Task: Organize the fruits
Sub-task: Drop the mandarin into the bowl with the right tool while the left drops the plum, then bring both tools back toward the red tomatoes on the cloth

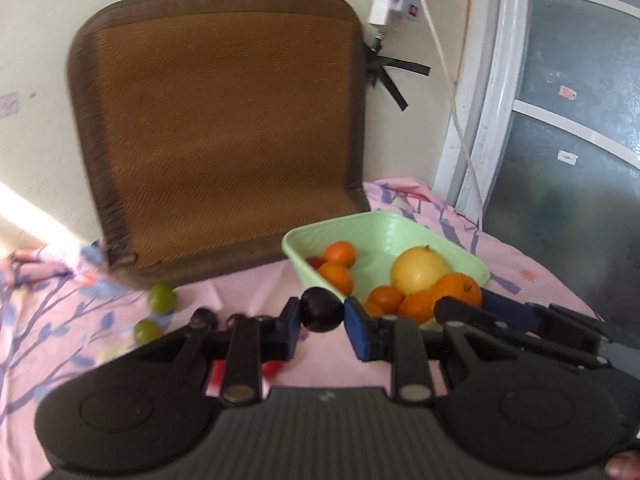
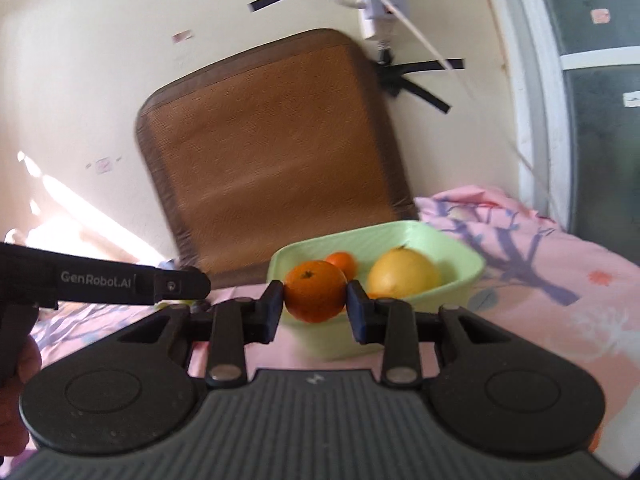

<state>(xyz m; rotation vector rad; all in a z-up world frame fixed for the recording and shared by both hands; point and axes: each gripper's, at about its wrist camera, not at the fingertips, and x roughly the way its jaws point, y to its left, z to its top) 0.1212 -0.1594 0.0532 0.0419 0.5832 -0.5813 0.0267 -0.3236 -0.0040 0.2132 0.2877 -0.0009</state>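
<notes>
Left hand-held gripper (image 1: 322,315) clamps a dark plum (image 1: 322,310); right hand-held gripper (image 2: 315,298) clamps an orange (image 2: 315,290), both near the green tray (image 1: 384,224). Next: carry over, release inside.

A dark purple plum (image 1: 322,310) hangs pinched between blue pads above the pink floral bedsheet (image 1: 248,292), just short of a pale green basket (image 1: 384,226). An orange (image 2: 315,291) is likewise clamped in front of that basket. Inside lie a large yellow fruit (image 1: 418,270), several small oranges (image 1: 339,254) and something red. Two green grapes (image 1: 161,298) and dark fruits (image 1: 204,316) rest on the sheet to the left.
</notes>
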